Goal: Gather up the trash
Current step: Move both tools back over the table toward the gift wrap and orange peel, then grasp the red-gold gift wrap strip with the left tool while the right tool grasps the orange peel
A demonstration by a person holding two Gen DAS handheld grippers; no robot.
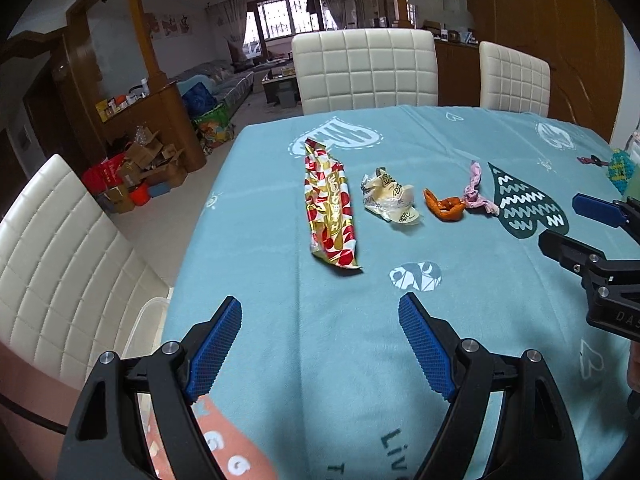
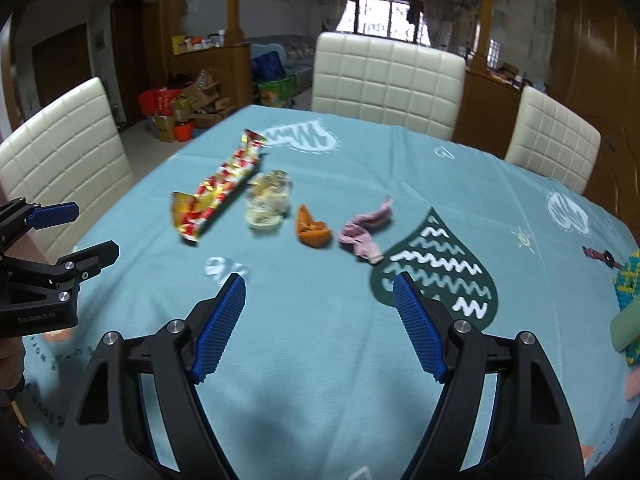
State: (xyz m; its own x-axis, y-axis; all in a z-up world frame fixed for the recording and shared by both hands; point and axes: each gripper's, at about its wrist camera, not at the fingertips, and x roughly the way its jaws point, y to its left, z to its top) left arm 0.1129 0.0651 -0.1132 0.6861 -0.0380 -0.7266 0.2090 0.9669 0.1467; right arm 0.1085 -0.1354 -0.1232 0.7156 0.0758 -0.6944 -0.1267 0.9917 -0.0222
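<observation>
Several pieces of trash lie in a row on the blue tablecloth [image 1: 280,340]: a long red, white and gold wrapper [image 1: 330,210] [image 2: 218,188], a crumpled clear and yellow wrapper [image 1: 390,198] [image 2: 267,200], an orange peel [image 1: 442,206] [image 2: 312,226] and a pink crumpled wrapper [image 1: 476,192] [image 2: 366,230]. My left gripper [image 1: 320,320] hovers open over the near cloth, short of the long wrapper, nothing between its blue pads. My right gripper [image 2: 319,300] [image 1: 560,224] hangs open too, short of the peel and pink wrapper, and holds nothing.
White padded chairs stand at the far side [image 1: 364,70] [image 2: 386,80], far right [image 1: 514,78] and left [image 1: 52,252] of the table. A knitted blue and yellow thing [image 2: 628,284] and a pale green object [image 2: 626,328] lie at the right edge. Boxes [image 1: 140,172] clutter the floor beyond.
</observation>
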